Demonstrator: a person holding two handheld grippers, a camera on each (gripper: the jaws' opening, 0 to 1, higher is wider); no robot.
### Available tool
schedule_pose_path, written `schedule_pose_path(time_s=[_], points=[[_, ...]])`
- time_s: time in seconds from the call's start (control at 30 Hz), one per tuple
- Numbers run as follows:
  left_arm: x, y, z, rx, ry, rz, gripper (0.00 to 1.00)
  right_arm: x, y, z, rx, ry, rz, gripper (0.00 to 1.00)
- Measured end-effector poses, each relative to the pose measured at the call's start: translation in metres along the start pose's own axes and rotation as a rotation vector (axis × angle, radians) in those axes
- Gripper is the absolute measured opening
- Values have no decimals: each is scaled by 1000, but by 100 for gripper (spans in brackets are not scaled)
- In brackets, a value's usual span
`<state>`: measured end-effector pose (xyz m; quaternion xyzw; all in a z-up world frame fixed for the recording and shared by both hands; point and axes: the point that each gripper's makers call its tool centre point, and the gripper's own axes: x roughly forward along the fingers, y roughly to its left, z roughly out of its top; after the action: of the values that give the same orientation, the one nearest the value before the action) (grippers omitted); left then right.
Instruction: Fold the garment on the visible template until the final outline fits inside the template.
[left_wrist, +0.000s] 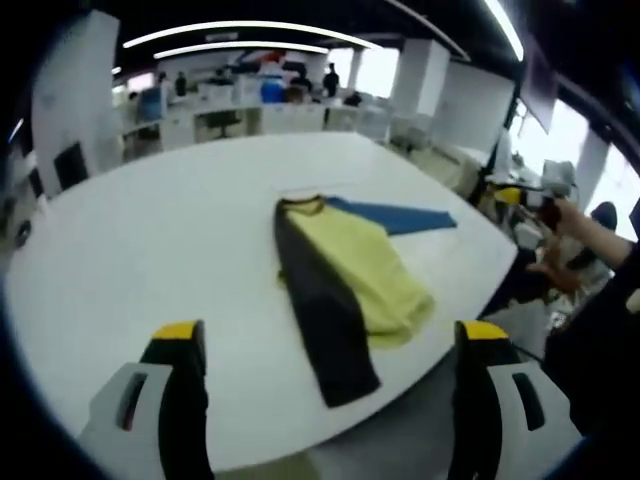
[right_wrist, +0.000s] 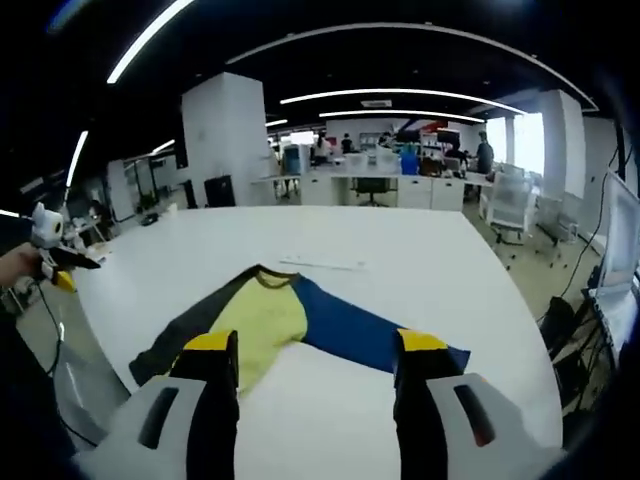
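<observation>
Garment first: a long-sleeved top with a pale yellow body, one dark charcoal sleeve and one blue sleeve (left_wrist: 345, 285), lies flat on the big white oval table (left_wrist: 150, 240), toward the edge nearest me. From the left gripper view the yellow body looks already doubled over, its lower hem bunched, with the charcoal sleeve running straight down beside it and the blue sleeve (right_wrist: 365, 330) still stretched out to the side. I judge the fold partly made at best; the blue sleeve and the long charcoal one both need bringing in. I cannot make out any template outline on the tabletop, so I can't say how close the shape is to fitting.

My left gripper (left_wrist: 330, 345) hangs short of the cloth, yellow-tipped jaws spread wide, nothing between them. My right gripper (right_wrist: 318, 350) is above the near edge, jaws likewise apart and empty. Beyond the table, an open office with desks and chairs.
</observation>
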<state>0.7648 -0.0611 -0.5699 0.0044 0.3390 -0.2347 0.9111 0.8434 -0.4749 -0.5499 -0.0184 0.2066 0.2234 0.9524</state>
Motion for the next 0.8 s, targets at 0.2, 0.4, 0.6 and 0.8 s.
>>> schedule_pose_path(time_s=[0.2, 0.4, 0.6, 0.8], points=[[-5, 0, -5, -7, 1, 3, 99, -9, 20, -6, -5, 7, 28, 71], [-10, 4, -11, -19, 1, 11, 99, -15, 38, -12, -3, 20, 69, 77], [-15, 7, -17, -27, 10, 20, 99, -19, 50, -16, 8, 32, 107, 87], [-19, 7, -25, -35, 23, 23, 99, -24, 60, -18, 1, 40, 164, 99]])
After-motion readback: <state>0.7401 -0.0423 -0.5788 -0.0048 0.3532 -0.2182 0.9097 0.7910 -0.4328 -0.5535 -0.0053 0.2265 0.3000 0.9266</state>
